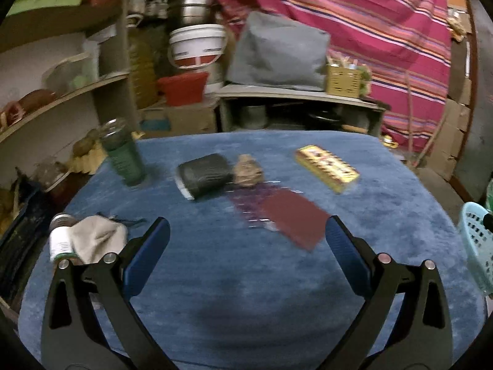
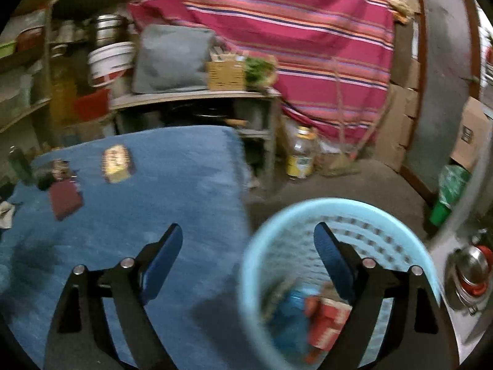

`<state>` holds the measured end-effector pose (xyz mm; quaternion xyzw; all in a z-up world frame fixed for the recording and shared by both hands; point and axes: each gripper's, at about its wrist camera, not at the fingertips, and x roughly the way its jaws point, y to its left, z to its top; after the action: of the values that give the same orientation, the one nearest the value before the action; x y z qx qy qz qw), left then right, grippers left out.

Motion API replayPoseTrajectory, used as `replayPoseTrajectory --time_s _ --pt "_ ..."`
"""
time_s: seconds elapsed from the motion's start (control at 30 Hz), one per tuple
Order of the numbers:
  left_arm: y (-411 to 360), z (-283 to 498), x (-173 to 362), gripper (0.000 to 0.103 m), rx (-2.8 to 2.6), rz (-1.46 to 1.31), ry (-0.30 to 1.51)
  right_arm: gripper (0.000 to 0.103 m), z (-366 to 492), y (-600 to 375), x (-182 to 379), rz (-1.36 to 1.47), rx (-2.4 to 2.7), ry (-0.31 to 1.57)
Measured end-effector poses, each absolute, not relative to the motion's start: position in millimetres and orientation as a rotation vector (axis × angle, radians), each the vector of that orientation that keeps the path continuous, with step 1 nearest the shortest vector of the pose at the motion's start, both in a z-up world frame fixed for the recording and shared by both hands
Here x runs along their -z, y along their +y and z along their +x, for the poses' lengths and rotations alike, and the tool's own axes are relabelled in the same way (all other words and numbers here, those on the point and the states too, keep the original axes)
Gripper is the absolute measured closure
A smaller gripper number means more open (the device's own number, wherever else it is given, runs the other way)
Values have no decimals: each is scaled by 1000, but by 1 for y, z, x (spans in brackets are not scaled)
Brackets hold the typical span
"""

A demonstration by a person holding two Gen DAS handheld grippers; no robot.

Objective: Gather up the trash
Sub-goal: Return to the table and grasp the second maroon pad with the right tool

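A blue-covered table (image 1: 246, 293) carries a yellow box (image 1: 327, 168), a maroon booklet (image 1: 289, 219), a crumpled brown wad (image 1: 246, 171), a dark wallet-like pouch (image 1: 205, 175), a green bottle (image 1: 123, 160) and a beige cloth (image 1: 98, 240) beside a white jar (image 1: 60, 240). My left gripper (image 1: 246, 240) is open and empty above the table's near part. My right gripper (image 2: 248, 246) is open and empty, over the table's right edge and the light blue basket (image 2: 277, 219), which holds red and blue trash (image 2: 326, 320). The yellow box (image 2: 115, 162) and booklet (image 2: 64, 200) show far left.
Shelves (image 1: 61, 92) with clutter stand at the left. A low grey stand (image 1: 292, 95) with a grey bag and a yellow crate is behind the table. A striped pink cloth (image 2: 277, 30) hangs at the back. A yellow-lidded jar (image 2: 300, 154) and cardboard boxes (image 2: 471, 141) stand on the floor.
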<state>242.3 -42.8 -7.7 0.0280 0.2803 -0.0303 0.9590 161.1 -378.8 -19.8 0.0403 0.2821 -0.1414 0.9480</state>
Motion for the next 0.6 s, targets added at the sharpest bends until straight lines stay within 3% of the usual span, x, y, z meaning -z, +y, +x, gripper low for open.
replayPoseTrajectory --time_s 0.27,0.33,0.6 --pt "18 257 21 6 -25 33 603 13 213 -298 26 63 157 586" --pt "30 260 24 6 -36 26 611 6 222 -282 27 47 132 590" --pt "60 263 30 6 -58 9 620 6 269 -208 44 -41 -3 658"
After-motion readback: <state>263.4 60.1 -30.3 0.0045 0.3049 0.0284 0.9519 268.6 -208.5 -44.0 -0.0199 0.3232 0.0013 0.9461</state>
